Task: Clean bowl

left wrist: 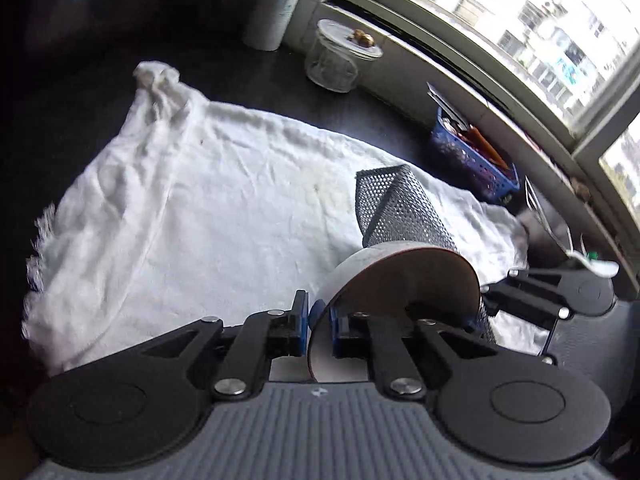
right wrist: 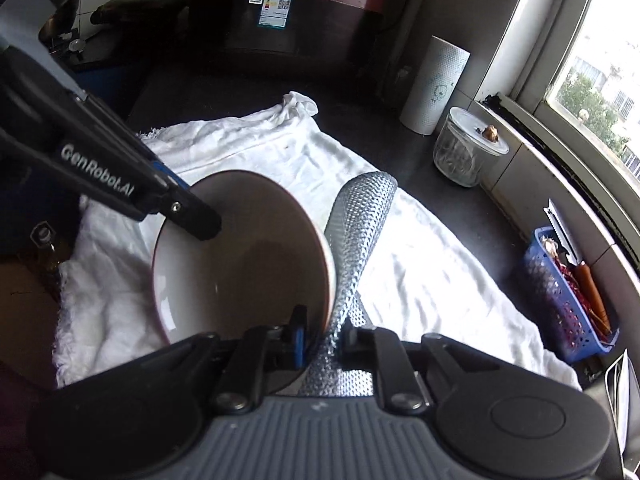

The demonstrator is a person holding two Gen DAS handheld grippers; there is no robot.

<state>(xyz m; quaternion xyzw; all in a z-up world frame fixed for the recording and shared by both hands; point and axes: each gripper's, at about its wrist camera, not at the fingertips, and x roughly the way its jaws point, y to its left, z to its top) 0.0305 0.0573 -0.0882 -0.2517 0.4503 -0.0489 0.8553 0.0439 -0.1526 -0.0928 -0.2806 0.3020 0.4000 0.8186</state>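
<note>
A bowl (left wrist: 400, 280) with a brown inside and pale outside is tilted on its side above a white towel (left wrist: 180, 220). My left gripper (left wrist: 316, 316) is shut on the bowl's rim, one blue pad on each side of the wall. In the right wrist view the bowl (right wrist: 248, 272) opens toward the camera, and the left gripper (right wrist: 192, 216) reaches in from the upper left. My right gripper (right wrist: 324, 336) is shut on a silvery mesh scouring cloth (right wrist: 360, 220). The cloth stands up right beside the bowl's outer wall. The mesh cloth (left wrist: 392, 208) rises behind the bowl in the left wrist view.
The towel (right wrist: 420, 280) covers a dark counter. A lidded glass jar (right wrist: 464, 152) and a paper towel roll (right wrist: 434, 84) stand at the back by the window sill. A blue basket (right wrist: 568, 300) sits at the right. A dark red cooker (right wrist: 288, 8) stands behind.
</note>
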